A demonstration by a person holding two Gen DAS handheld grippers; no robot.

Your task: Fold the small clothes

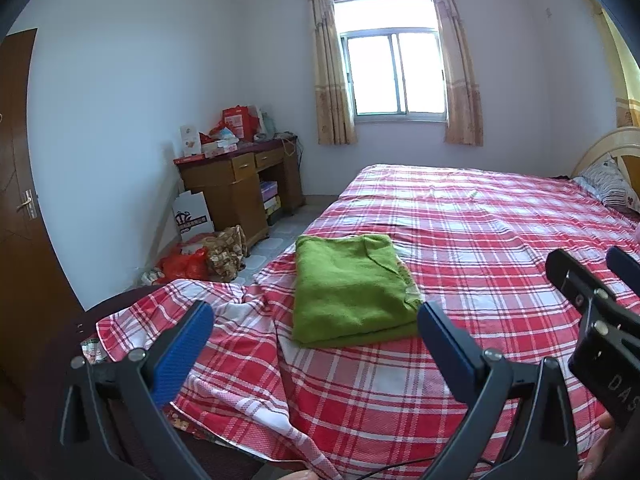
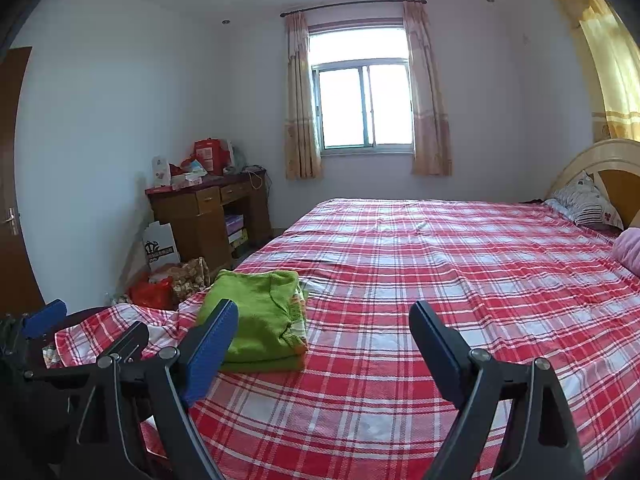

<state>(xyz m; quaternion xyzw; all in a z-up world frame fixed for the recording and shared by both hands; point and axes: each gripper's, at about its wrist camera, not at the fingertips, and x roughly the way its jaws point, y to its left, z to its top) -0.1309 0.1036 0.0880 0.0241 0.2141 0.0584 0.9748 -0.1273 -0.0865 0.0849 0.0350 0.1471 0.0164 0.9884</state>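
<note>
The folded green garment (image 1: 352, 292) lies on the bed (image 1: 480, 240), centred just ahead of the left gripper (image 1: 316, 320), long axis running away. The right gripper (image 2: 324, 320) sees it lower left. Both jaws stand wide and empty; left is nearer.

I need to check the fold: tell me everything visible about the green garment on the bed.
The green garment looks like soft, fuzzy knit. It is folded into a neat, roughly rectangular stack of layers with a paler patterned edge showing on one side. It lies flat on the red plaid bedsheet near the bed's corner. Neither tool touches it.
</note>
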